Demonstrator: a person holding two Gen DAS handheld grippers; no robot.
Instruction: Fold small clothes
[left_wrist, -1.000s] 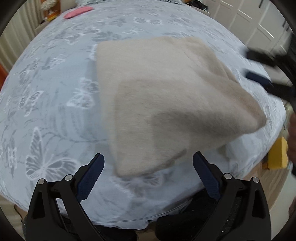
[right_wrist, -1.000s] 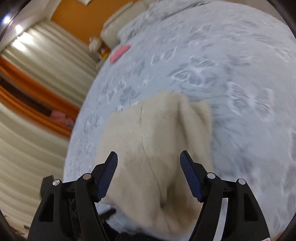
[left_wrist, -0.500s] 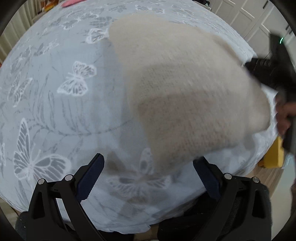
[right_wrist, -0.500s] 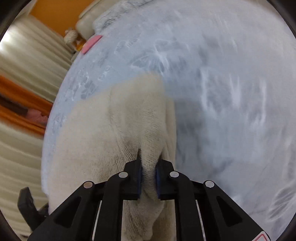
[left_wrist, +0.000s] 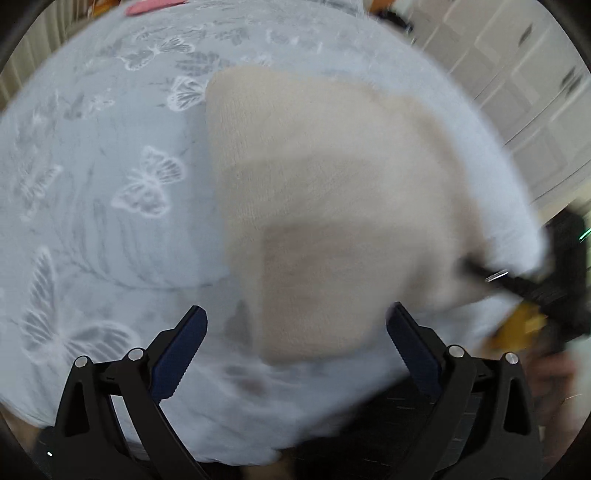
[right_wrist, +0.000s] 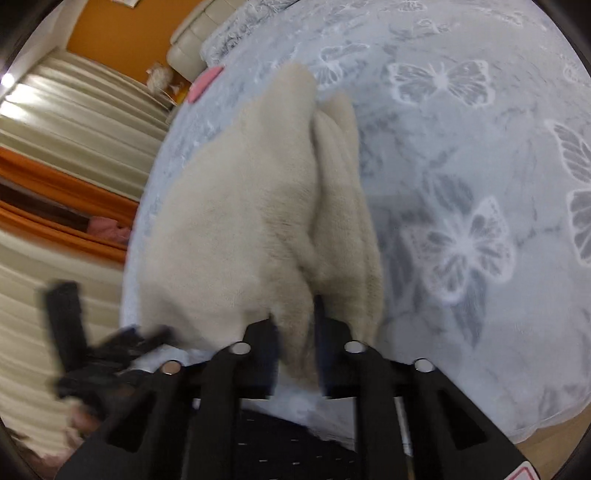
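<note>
The right gripper (right_wrist: 295, 325) points down over the bed's near edge, jaws clamped on a pinched fold of the cloth (right_wrist: 229, 221). The left gripper (left_wrist: 295, 332) points steeply down, jaws wide apart and holding nothing, the cloth's near corner between them. The beige cloth lies folded on the butterfly-print bedspread (left_wrist: 92, 221). Curtains (right_wrist: 66, 122) hang beyond; a pink item (right_wrist: 205, 86) lies far off.

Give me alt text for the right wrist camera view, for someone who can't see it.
The right hand-held gripper is shut on a bunched edge of a fuzzy beige garment, which lies on a pale blue butterfly-print cover. The left hand-held gripper shows as a dark blur at the lower left, with cream curtains and an orange wall behind.
</note>
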